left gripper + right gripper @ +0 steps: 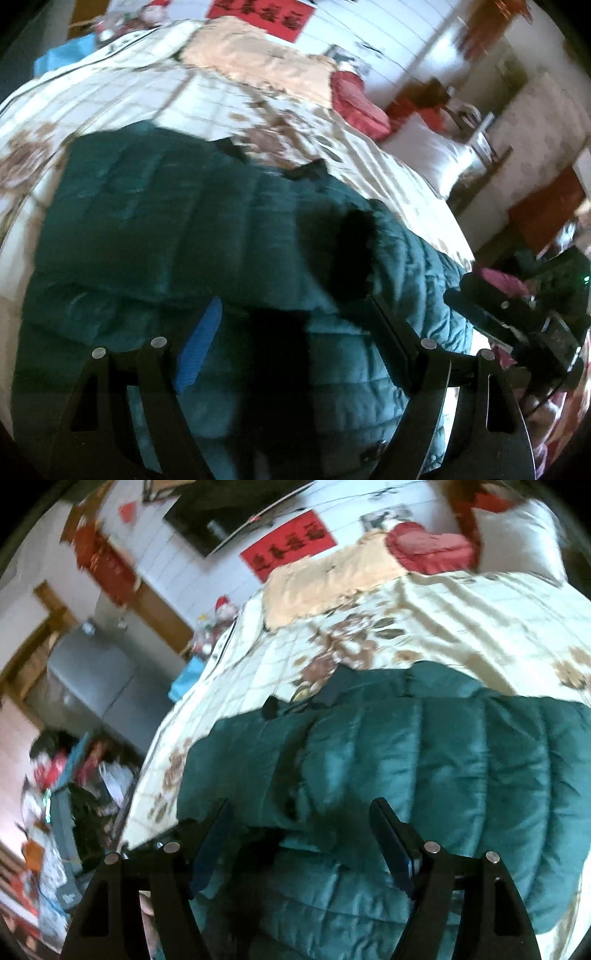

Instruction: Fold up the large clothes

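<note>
A dark teal quilted jacket (166, 221) lies spread on the floral bed quilt (110, 92), with a black fur trim (354, 251) near its middle. My left gripper (293, 301) hovers over the jacket, jaws wide apart and nothing between the pads. In the right wrist view the same jacket (424, 757) fills the lower half. My right gripper (301, 801) stands open above its near edge, the pads not pressing on the fabric. The black body of the right gripper (498, 306) shows at the right of the left wrist view. Both views are blurred.
A red cushion (428, 546) and a white pillow (517, 535) lie at the head of the bed quilt (443, 609). A grey cabinet (92, 675) and cluttered items (55, 775) stand beside the bed's left edge. The wall carries a red banner (288, 550).
</note>
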`<state>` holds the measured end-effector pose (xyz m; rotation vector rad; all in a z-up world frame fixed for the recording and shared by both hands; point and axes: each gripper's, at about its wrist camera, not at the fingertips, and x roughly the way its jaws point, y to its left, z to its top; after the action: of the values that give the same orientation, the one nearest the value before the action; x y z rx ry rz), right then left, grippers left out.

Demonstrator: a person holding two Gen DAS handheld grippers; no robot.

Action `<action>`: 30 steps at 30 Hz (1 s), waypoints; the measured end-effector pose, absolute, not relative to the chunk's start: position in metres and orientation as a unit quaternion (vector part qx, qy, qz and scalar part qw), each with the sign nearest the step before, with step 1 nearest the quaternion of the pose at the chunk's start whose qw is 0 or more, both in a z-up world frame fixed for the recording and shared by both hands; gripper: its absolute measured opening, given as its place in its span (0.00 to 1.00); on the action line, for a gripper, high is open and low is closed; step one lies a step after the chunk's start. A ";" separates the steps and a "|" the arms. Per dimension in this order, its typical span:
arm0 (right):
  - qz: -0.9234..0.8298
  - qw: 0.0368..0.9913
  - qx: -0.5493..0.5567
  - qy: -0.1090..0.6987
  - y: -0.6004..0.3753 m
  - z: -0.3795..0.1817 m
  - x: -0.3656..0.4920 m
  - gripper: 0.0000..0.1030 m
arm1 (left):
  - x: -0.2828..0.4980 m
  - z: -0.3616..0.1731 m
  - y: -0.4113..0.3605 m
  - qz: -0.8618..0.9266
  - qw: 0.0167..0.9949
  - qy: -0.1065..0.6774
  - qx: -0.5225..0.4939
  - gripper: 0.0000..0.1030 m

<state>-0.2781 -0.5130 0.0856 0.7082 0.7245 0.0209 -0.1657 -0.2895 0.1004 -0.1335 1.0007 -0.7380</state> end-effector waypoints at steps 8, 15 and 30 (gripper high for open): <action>-0.006 0.881 0.345 0.325 -0.537 0.104 -0.315 0.72 | -0.155 0.082 -0.360 -0.370 0.784 0.497 -0.028 0.78; -0.013 0.882 0.350 0.315 -0.553 0.107 -0.340 0.72 | -0.157 0.067 -0.397 -0.373 0.780 0.503 -0.004 0.78; -0.035 0.883 0.361 0.299 -0.568 0.108 -0.356 0.72 | -0.174 0.100 -0.379 -0.395 0.806 0.440 0.010 0.15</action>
<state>-0.3563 -0.5675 0.1085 0.7521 0.6227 -0.0720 -0.1740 -0.3792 0.1001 0.0208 0.9425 -0.8462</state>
